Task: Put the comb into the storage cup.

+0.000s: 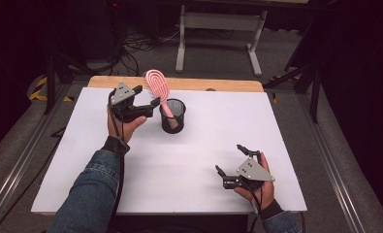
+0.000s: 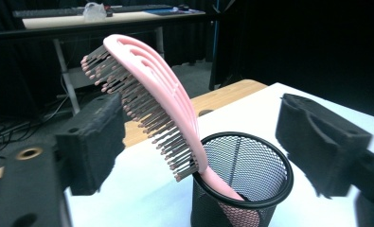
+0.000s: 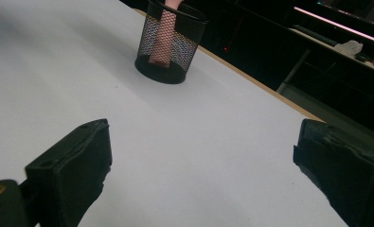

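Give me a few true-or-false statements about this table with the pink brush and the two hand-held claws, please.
1. The pink hairbrush stands handle-down in the black mesh cup. True.
2. The left gripper is clamped on the brush. False: its jaws stand open, apart from it.
3. The right gripper holds the cup. False: it is open over the bare white table, away from the cup.
4. The cup is upright. True.

Mesh cup (image 3: 169,45) on white table (image 3: 184,142), tool (image 3: 201,177) jaws apart
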{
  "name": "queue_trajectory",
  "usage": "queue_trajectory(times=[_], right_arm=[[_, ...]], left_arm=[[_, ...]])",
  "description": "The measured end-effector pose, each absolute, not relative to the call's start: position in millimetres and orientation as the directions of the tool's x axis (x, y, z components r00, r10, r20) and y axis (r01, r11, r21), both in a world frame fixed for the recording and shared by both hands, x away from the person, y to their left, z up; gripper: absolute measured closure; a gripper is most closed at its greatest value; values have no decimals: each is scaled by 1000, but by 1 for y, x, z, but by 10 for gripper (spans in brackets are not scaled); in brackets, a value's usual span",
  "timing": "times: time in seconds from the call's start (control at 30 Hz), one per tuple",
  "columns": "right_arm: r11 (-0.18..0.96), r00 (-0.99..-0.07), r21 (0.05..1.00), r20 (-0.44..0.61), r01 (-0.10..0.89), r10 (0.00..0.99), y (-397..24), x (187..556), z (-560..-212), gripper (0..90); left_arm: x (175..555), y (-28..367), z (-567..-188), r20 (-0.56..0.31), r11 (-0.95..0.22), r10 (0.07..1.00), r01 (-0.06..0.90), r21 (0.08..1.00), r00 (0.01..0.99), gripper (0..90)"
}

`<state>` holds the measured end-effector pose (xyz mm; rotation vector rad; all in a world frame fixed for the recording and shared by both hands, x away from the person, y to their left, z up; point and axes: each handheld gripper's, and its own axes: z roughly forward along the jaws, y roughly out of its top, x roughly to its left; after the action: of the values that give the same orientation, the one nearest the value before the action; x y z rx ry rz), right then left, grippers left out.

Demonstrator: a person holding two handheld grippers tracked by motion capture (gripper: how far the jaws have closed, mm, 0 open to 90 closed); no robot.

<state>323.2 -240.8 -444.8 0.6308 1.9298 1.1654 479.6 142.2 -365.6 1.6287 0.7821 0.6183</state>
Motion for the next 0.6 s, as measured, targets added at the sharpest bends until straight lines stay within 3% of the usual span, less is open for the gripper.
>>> queue_trajectory(times=[0.23, 0.6], right_arm=[[454, -571, 891, -363, 18, 736, -241, 323, -444, 56], [451, -570, 892, -362, 18, 738, -241, 323, -444, 56]], left_arm=[[476, 141, -362, 14, -139, 764, 143, 980, 645, 81], [462, 139, -351, 78, -190, 749, 100, 977, 658, 75]])
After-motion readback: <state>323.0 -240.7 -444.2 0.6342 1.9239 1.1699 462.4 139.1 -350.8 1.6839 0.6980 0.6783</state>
